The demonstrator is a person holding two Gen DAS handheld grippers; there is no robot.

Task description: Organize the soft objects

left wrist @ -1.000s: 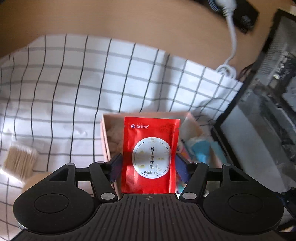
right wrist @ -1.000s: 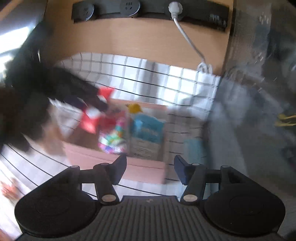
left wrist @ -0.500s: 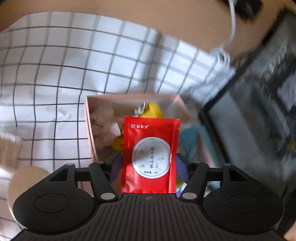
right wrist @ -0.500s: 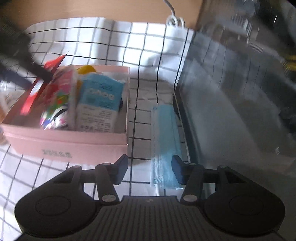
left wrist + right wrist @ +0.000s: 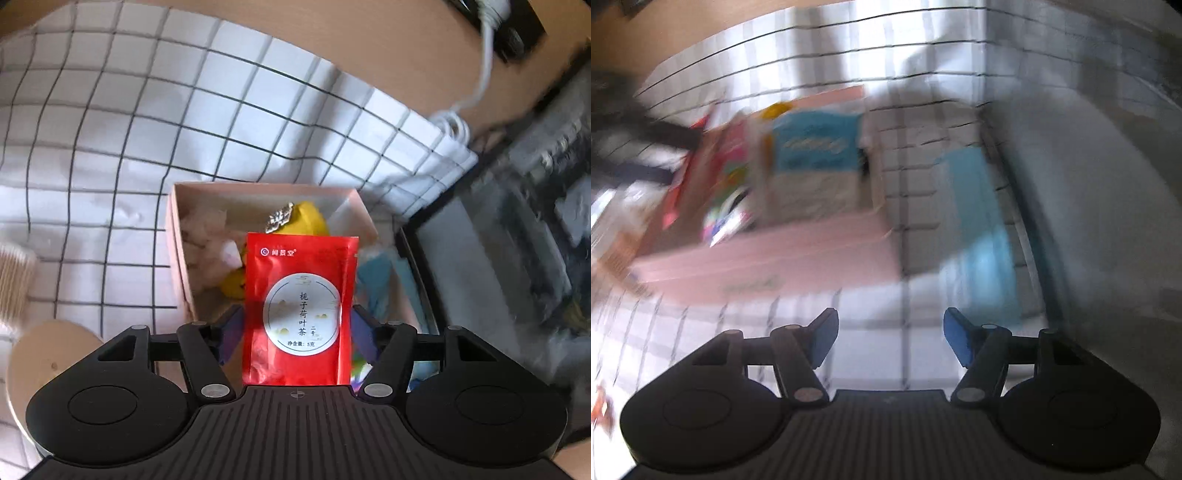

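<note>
My left gripper is shut on a red tea sachet, gripped by its two side edges and held upright over the near end of the pink box. Inside the box lie a yellow soft toy and pale pink soft pieces. In the blurred right wrist view my right gripper has nothing between its fingers and its jaws are opening above the checked cloth. A light blue face mask lies just ahead and to the right of it. The pink box stands to the left, holding a blue packet and colourful packets.
A white checked cloth covers the wooden table. A black-framed case stands at the right, close to the mask. A bundle of cotton swabs and a round wooden lid lie at the left. A white cable runs to a power strip behind.
The right gripper dropped down toward the cloth beside the face mask, rolled, and its jaws widened. The left gripper tilted over the box with the sachet still in it.
</note>
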